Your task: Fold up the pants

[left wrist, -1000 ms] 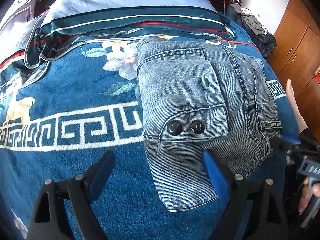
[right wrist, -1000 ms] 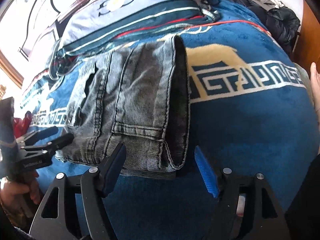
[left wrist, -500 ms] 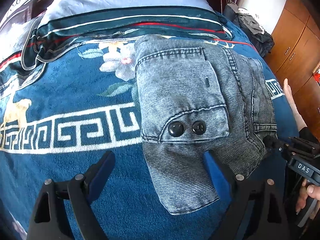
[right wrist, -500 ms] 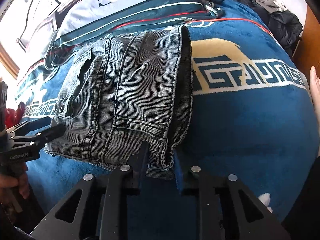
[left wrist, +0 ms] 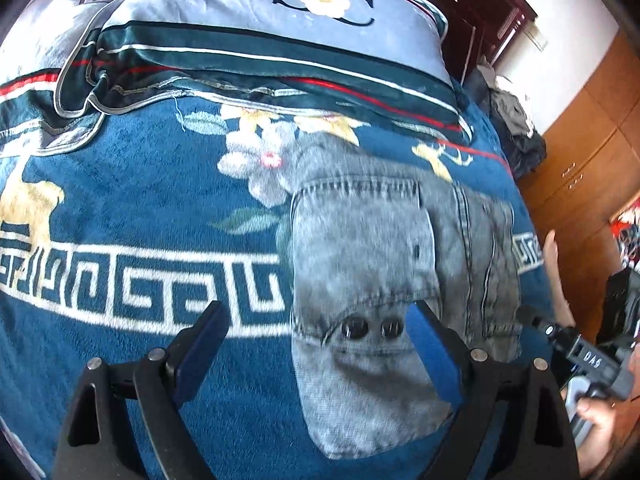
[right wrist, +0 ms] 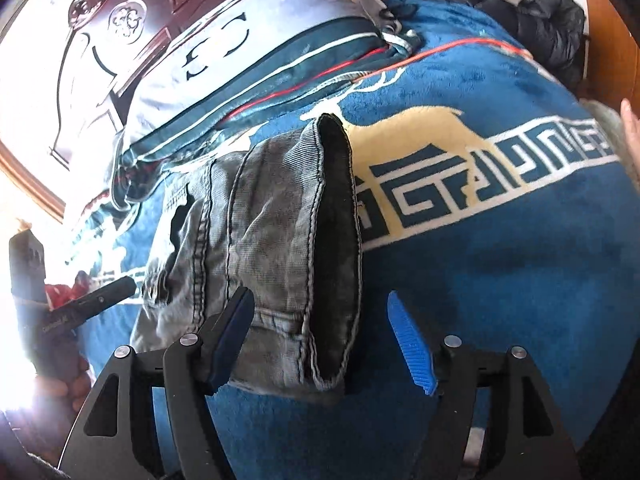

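The grey denim pants (left wrist: pixel 372 264) lie folded into a compact stack on the blue blanket (left wrist: pixel 140 184), a buttoned pocket flap facing my left wrist camera. My left gripper (left wrist: pixel 316 344) is open, its fingers straddling the stack's near left corner just above the cloth. In the right wrist view the pants (right wrist: pixel 272 240) show their folded right edge. My right gripper (right wrist: pixel 320 340) is open and empty, fingers to either side of the stack's near right corner. The right gripper also shows at the right edge of the left wrist view (left wrist: pixel 532 314).
A striped pillow (left wrist: pixel 280 28) and carved headboard (right wrist: pixel 120 24) lie beyond the pants. Dark clothes (right wrist: pixel 532 4) are piled at the far right corner. Wooden wardrobe doors (left wrist: pixel 588 168) stand to the right. A bare forearm (left wrist: pixel 556 264) rests by the bed's right edge.
My right gripper, shut on the pants' near right corner half a second ago, has opened and let go. My left gripper moved back and left, staying open.
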{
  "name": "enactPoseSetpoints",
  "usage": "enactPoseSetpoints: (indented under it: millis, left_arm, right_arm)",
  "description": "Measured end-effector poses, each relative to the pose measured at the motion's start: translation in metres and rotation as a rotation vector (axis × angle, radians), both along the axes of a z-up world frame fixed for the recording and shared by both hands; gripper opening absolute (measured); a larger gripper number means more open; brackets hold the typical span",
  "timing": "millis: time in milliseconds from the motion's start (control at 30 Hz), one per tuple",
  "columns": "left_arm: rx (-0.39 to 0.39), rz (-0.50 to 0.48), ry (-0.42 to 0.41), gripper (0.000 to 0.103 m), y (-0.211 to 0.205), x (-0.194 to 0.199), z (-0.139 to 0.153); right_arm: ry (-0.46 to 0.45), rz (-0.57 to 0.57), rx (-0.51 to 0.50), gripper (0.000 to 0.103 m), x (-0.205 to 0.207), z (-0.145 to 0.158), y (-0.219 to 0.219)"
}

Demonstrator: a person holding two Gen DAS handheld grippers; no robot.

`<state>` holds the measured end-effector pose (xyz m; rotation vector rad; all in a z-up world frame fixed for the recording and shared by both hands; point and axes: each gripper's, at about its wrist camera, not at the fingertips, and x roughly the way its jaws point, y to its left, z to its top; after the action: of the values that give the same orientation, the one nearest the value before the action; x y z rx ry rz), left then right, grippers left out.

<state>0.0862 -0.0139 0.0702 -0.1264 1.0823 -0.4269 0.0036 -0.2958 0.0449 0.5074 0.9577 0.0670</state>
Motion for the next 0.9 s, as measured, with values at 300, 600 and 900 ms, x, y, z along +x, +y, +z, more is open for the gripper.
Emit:
enactPoseSetpoints:
  millis: [300,600,900]
  left_arm:
    - [0.003,-0.013,0.068,0.091,-0.02,0.023,-0.017]
    - [-0.032,0.014,0.141,0.096,-0.017,0.031,-0.044]
    - [-0.033,-0.012,0.144,0.094,-0.019,0.038,-0.052]
  right_arm:
    - [0.039,-0.021,0.109,0.071,0.012,-0.028,-0.005]
    - [0.025,0.005,0.134,0.071,0.023,-0.036,-0.005]
    - [-0.028,0.053,0.178,0.069,0.041,-0.047,-0.002]
